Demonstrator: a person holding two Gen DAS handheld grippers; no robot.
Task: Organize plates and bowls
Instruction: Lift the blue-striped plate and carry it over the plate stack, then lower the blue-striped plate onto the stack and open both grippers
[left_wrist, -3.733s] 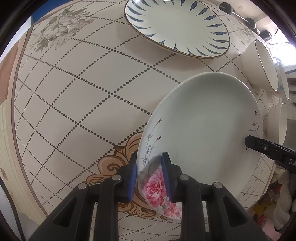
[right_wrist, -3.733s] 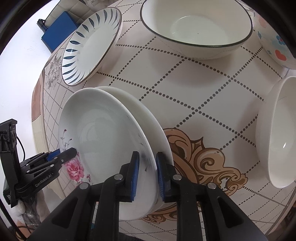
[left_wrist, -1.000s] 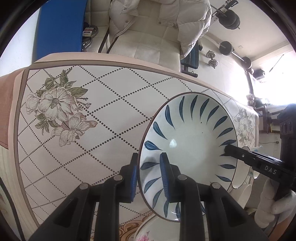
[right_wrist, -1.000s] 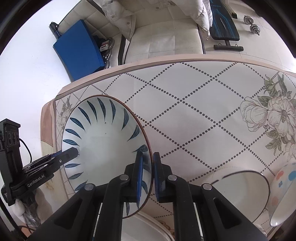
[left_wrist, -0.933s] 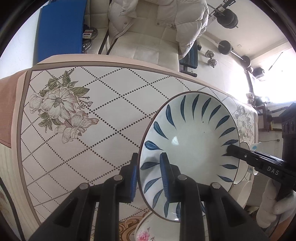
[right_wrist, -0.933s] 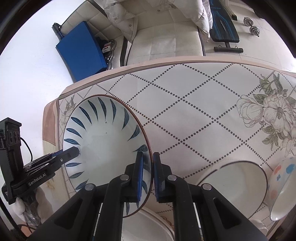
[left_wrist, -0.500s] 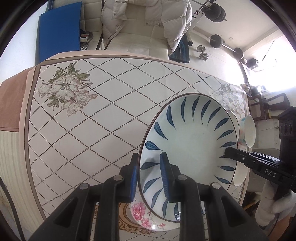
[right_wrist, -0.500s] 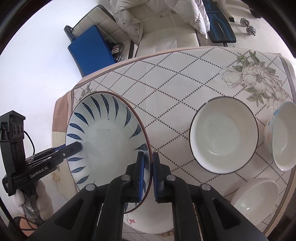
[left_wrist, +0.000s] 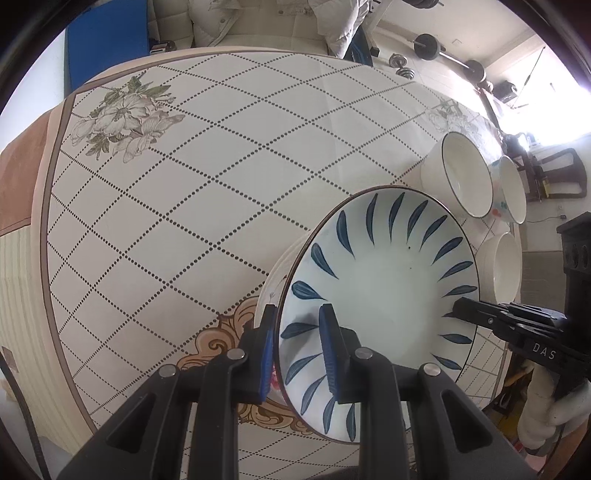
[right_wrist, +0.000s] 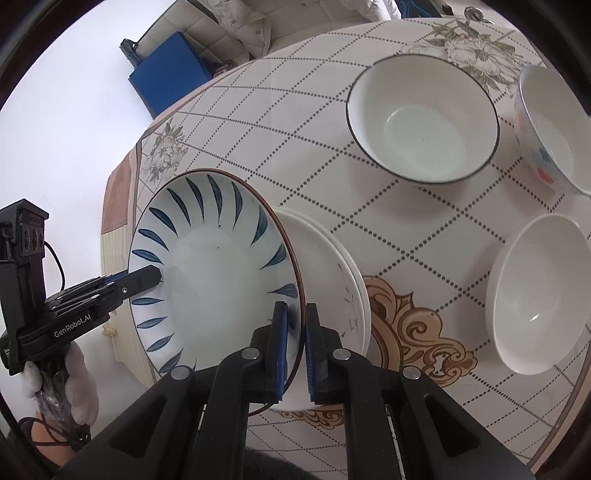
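Both grippers hold the blue-leaf plate (left_wrist: 384, 266) by opposite rims. My left gripper (left_wrist: 295, 325) is shut on its near-left rim. My right gripper (right_wrist: 295, 321) is shut on its right rim, and it also shows in the left wrist view (left_wrist: 458, 309). The plate (right_wrist: 210, 273) hangs tilted just above a stack of white plates (right_wrist: 332, 273) on the table; the rose plate's edge (left_wrist: 275, 284) peeks out beneath. Three bowls stand to the right: a black-rimmed bowl (right_wrist: 423, 118), a patterned bowl (right_wrist: 554, 133) and a plain white bowl (right_wrist: 539, 295).
The table (left_wrist: 184, 192) has a diamond-dotted cloth with flower prints. A white chair with a jacket (left_wrist: 258, 22) and a blue mat (left_wrist: 107, 44) lie beyond the far edge. Dumbbells (left_wrist: 428, 40) are on the floor at the back right.
Both grippers have carried the blue-leaf plate back toward the near side of the table and lowered it over the white plate stack. The bowls have come into view on the right.
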